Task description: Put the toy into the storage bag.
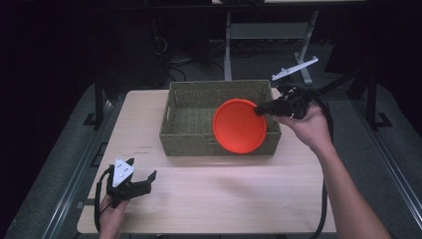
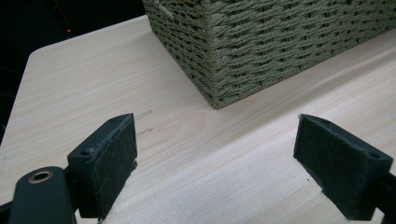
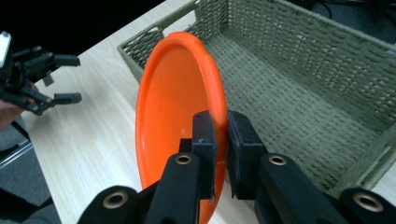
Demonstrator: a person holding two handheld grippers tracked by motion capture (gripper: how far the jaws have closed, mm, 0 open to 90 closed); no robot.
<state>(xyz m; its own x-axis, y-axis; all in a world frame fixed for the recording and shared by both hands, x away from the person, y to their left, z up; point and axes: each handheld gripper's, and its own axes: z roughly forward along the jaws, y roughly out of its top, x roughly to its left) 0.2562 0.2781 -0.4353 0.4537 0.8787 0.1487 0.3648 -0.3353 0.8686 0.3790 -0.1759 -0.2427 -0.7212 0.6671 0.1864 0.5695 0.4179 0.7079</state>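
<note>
An orange plate (image 1: 239,125) is held on edge above the front right part of a woven green basket (image 1: 189,134). My right gripper (image 1: 260,110) is shut on the plate's rim; in the right gripper view both black pads (image 3: 205,135) pinch that rim of the orange plate (image 3: 173,112) over the basket (image 3: 303,88). My left gripper (image 1: 143,171) rests in a hand near the table's front left corner, open with nothing between its pads (image 2: 112,158). The basket's corner (image 2: 219,56) stands ahead of it.
The light wooden table (image 1: 219,194) carries the basket at its far middle. Metal stand legs (image 1: 303,64) and dark floor lie beyond the far edge. In the right gripper view the left gripper (image 3: 35,77) appears far off at the left.
</note>
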